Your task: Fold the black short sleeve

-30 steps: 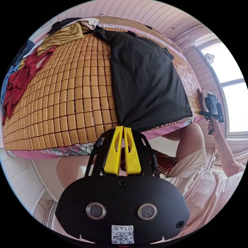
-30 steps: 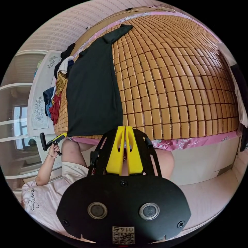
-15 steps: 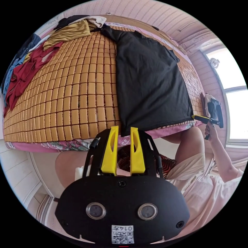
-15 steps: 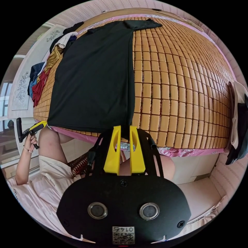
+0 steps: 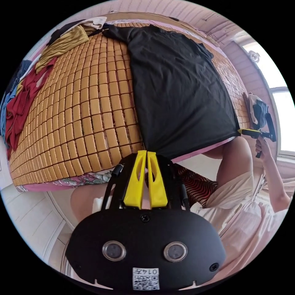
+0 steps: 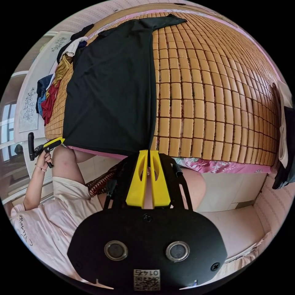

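I ran the rig from far away, and this is how it looked, going from the left side to the right.

In the left gripper view, a heap of other clothes [image 5: 29, 92] lay on the far left of the bed. The bamboo mat [image 5: 92, 116] covered the bed, and the black shirt [image 5: 178, 92] lay flat on the mat, its bottom edge at the near side of the bed.

My left claw [image 5: 147, 152] was pressed together on the left bottom corner of the shirt. Half a second before, its two jaws stood apart. So it had just closed on the cloth.

Further right in that view, the right claw [image 5: 242, 131] sat at the other bottom corner.

In the right gripper view, the right claw [image 6: 149, 152] was pressed together too, on the right bottom corner of the shirt [image 6: 113, 89]. It also stood apart half a second before. At the left of this view, the left claw [image 6: 58, 141] touched its corner.

I judged that both corners were now held. That meant the shirt was ready to be lifted, and the fold could start. No fold was made yet.
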Motion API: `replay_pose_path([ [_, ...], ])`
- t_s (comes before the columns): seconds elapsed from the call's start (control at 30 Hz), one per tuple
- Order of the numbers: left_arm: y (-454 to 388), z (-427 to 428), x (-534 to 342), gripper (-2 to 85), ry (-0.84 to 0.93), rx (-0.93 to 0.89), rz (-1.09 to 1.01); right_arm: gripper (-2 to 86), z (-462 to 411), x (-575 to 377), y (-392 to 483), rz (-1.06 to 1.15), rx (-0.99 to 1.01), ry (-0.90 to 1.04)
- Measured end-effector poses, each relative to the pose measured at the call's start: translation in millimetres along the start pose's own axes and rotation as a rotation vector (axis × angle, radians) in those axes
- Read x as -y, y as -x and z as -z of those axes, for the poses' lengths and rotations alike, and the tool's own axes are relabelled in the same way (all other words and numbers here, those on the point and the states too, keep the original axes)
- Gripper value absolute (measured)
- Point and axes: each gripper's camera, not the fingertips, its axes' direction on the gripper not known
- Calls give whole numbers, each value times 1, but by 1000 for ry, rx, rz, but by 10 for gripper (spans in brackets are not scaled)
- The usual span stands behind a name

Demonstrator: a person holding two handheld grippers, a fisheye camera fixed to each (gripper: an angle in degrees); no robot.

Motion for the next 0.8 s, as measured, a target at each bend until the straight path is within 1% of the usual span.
replay_pose_path([
  [0.07, 0, 0, -4, -7, 31, 24, -39, 4, 4, 3, 5, 14, -12, 18],
  [0.2, -2, -9, -12, -6, 115, 56, -99, 5, 4, 5, 17, 48, -27, 114],
  [0.33, 3, -11, -14, 16, 118, 42, -61, 10, 3, 3, 22, 32, -73, 138],
  [0.43, 13, 3, -19, 44, 69, 50, -46, 36, 11, 1, 20, 4, -111, 141],
  [0.53, 30, 28, -20, 48, -42, 68, -15, 53, 35, 4, 28, 46, -138, 95],
  [0.63, 50, 48, -4, 47, -162, 25, 17, 55, 65, 28, 55, 146, -145, 13],
  [0.7, 64, 60, 21, 47, -264, -1, 36, 56, 84, 64, 89, 254, -123, -51],
  [0.73, 67, 62, 29, 46, -287, -8, 39, 56, 88, 75, 98, 280, -116, -67],
  [0.8, 82, 69, 69, 49, -353, -14, 44, 57, 99, 128, 139, 392, -81, -125],
])
